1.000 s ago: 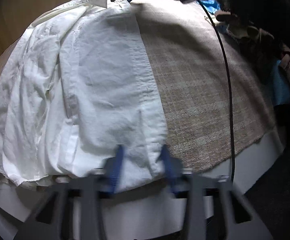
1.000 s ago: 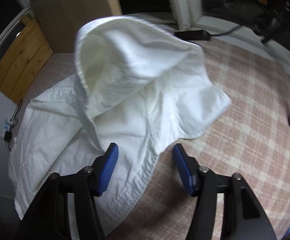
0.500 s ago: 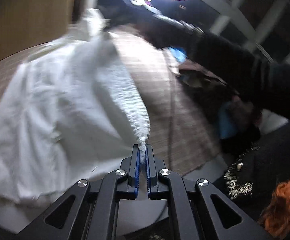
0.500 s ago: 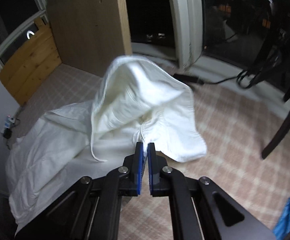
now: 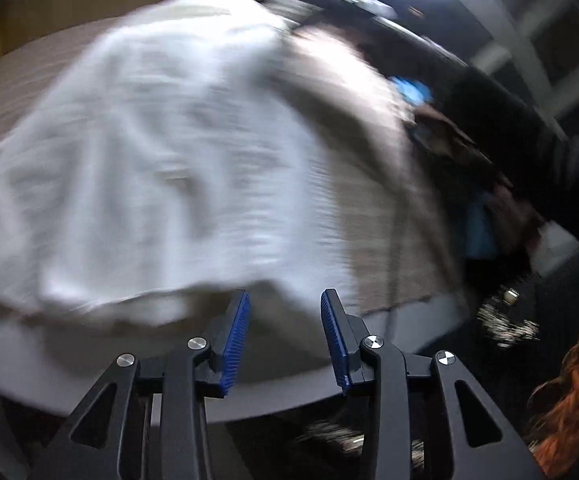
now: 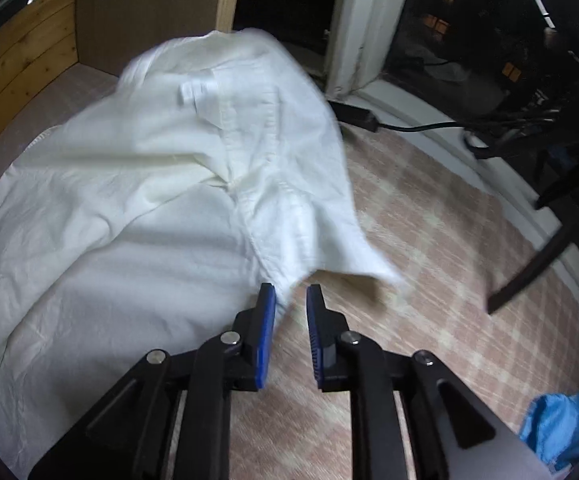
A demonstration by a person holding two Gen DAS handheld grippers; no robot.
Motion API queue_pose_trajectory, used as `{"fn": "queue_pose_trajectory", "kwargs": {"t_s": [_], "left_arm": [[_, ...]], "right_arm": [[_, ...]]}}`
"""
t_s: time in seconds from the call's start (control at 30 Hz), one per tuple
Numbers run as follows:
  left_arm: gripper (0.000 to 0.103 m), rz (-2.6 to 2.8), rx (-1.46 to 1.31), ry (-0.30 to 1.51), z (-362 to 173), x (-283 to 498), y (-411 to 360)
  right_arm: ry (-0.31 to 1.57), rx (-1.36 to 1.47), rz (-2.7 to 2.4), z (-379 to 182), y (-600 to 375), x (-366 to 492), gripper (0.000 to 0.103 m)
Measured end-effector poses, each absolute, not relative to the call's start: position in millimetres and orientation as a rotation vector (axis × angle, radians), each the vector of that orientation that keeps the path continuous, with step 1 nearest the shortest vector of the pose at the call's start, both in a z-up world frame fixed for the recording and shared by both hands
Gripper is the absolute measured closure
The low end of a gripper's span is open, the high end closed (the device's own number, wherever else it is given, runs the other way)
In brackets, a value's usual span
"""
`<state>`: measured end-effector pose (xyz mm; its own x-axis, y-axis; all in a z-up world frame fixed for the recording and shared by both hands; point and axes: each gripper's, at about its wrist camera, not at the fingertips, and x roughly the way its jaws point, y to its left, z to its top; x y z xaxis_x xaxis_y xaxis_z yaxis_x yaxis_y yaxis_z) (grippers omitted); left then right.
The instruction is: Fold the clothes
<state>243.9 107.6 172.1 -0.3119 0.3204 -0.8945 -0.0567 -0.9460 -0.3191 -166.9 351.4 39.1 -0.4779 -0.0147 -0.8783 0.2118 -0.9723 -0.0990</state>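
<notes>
Right wrist view: the white shirt (image 6: pixel 161 200) lies spread on the checked tabletop (image 6: pixel 429 260), a folded-over flap ending just ahead of the right gripper (image 6: pixel 291 300), whose jaws are opening with the hem's tip between the pads, unpressed. The left gripper (image 5: pixel 284 308) is also opening, nothing between its jaws. Release cleanly, then smooth the fold before regripping.
</notes>
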Motion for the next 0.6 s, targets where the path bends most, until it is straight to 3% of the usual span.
{"fn": "queue_pose_trajectory", "kwargs": {"t_s": [0.1, 0.17, 0.3, 0.43, 0.57, 0.6], "left_arm": [[0.068, 2.417, -1.701, -0.306, 166.9, 244.0, 88.4], [0.068, 2.425, -1.716, -0.232, 155.8, 241.2, 87.2], [0.068, 2.401, -1.757, -0.256, 139.3, 255.6, 73.2], [0.068, 2.371, -1.746, -0.019, 143.3, 268.8, 70.9], [0.067, 2.287, -1.650, 0.267, 161.1, 257.4, 67.9], [0.062, 2.252, -1.621, 0.342, 162.5, 253.5, 68.9]], "right_arm": [[0.257, 1.490, -2.613, 55.1, 359.3, -143.7, 0.087], [0.151, 1.469, -2.559, 65.8, 360.2, -117.0, 0.087], [-0.003, 1.432, -2.408, 80.4, 345.9, -34.7, 0.086], [-0.140, 1.486, -2.174, 63.1, 321.1, 59.4, 0.085], [-0.116, 1.552, -2.046, 46.5, 283.1, 138.4, 0.085], [-0.131, 1.556, -2.027, 44.4, 275.1, 153.0, 0.084]]}}
